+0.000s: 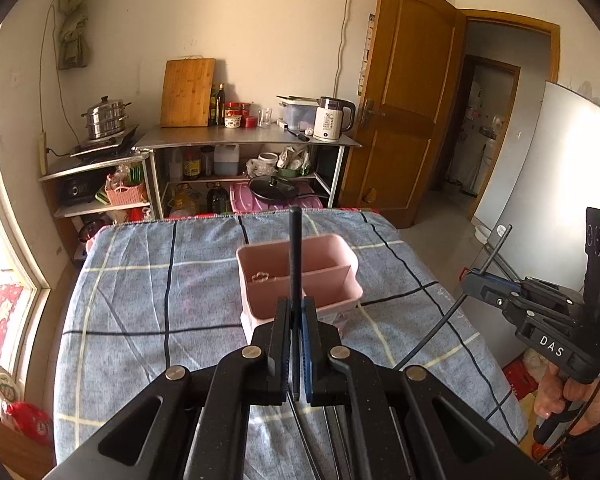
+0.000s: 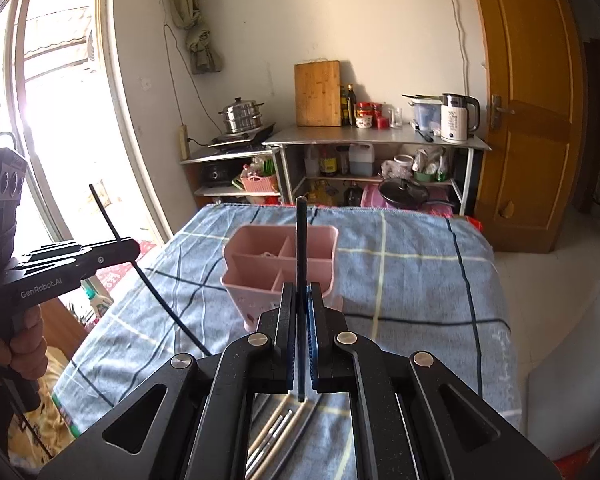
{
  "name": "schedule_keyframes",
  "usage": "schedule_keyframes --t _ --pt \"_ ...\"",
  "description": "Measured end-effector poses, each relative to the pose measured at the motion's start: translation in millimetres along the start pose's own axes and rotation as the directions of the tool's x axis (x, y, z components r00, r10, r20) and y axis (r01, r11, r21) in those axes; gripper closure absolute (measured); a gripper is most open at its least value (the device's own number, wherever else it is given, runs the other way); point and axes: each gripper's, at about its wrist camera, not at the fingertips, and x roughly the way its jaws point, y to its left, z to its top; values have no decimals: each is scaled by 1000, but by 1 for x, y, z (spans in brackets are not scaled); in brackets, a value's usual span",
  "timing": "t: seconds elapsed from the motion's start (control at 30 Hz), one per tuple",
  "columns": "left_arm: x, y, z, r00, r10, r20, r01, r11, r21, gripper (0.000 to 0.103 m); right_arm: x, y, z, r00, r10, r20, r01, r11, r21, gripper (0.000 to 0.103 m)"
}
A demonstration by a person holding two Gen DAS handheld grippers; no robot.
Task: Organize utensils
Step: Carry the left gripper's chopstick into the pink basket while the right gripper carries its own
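Our left gripper [image 1: 296, 312] and right gripper [image 2: 300, 300] each pinch one black chopstick [image 1: 295, 252] upright; the pink utensil caddy [image 1: 300, 276] sits just ahead, below. Thin sticks may pivot and miss its compartments.

L gripper [image 1: 296, 312] jaws clamped tight on thin black stick [image 1: 295, 248], angled down. R gripper [image 2: 302, 300] same w/ its stick [image 2: 301, 240]; hands on grips.

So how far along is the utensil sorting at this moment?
Early. Nothing visibly stands in the pink holder. In hand: the left gripper and right gripper each clamp a black chopstick. Left: dropping both in, then the loose utensils on the cloth.
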Motion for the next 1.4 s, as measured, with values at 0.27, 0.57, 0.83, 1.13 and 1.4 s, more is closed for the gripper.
schedule_keyframes --t 0.27,0.57,0.83,1.13,1.4 --pt "5 14 51 999 -2 45 3 1000 -18 99 8 16 45 998 27 64 -27 1000 -11 98" --pt "33 29 79 998 12 58 -10 999 -35 99 44 37 75 994 56 91 -55 998 -14 98" --pt "73 46 69 1000 22 -2 -22 998 -57 98 81 31 69 996 67 52 -69 997 22 98" --pt "83 54 77 1000 18 15 -17 998 -64 98 70 31 97 991 75 114 -77 997 11 98" --pt "114 57 61 999 15 -43 -17 998 -66 98 115 23 70 997 73 20 -74 996 43 98"
